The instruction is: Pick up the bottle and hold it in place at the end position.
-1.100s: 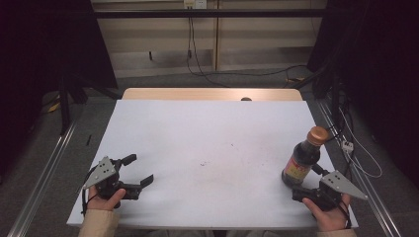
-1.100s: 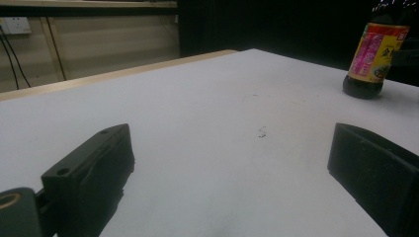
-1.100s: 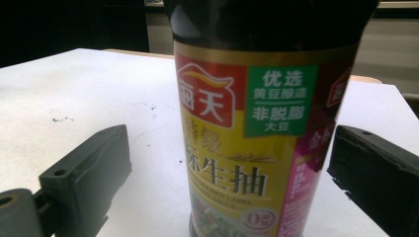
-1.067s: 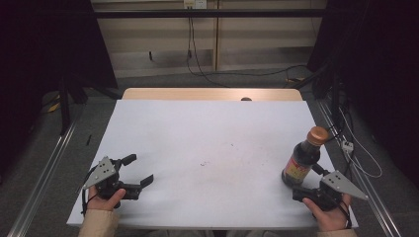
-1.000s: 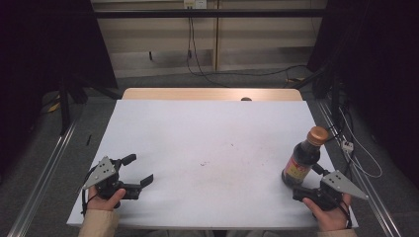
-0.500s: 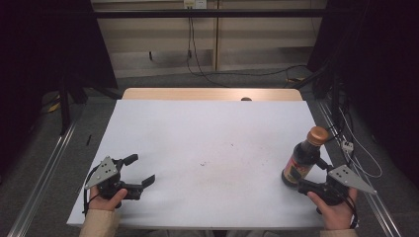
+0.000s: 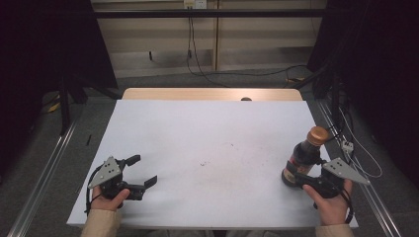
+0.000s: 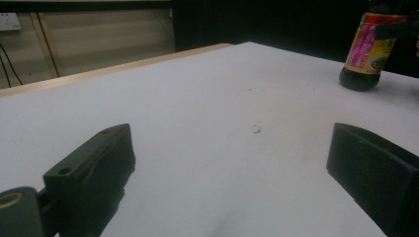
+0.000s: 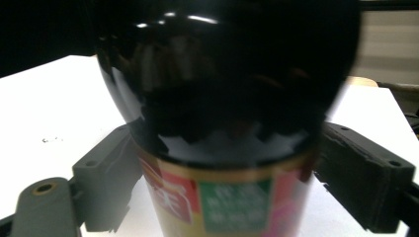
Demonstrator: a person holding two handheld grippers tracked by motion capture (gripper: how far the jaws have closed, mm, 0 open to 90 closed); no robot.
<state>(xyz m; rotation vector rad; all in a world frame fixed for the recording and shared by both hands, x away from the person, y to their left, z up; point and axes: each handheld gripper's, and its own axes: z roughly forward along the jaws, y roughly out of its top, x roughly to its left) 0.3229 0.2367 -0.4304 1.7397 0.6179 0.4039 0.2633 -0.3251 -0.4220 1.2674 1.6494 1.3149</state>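
Left gripper: rests at the near-left corner of the table, jaws spread wide, nothing between them. Left gripper view confirms bare white surface between both pads. Posn unchanged vs. the earlier frames; idle.

Table centre: a few dark specks on the white top, otherwise no obj. in the working area.

Bottle: dark sauce bottle w/ orange-brown cap, standing upright near the right edge of the table, base on the surface. Same spot as a second ago; not lifted, not tilted.

Right gripper: this is where the change is. Jaws have just been closing around the lower body of the bottle; a second ago they stood wider. Right gripper view: bottle sits between both jaws at label height, left jaw touching or nearly touching the label, right jaw w/ a thin gap apparent. Judged: not yet clamped, grip approx. half made.

Meaning for the work: pick-up of the bottle appears to be in its grasp phase. Next req., as a judgement: finish closing until both pads press, then lift straight up to keep the bottle vertical.
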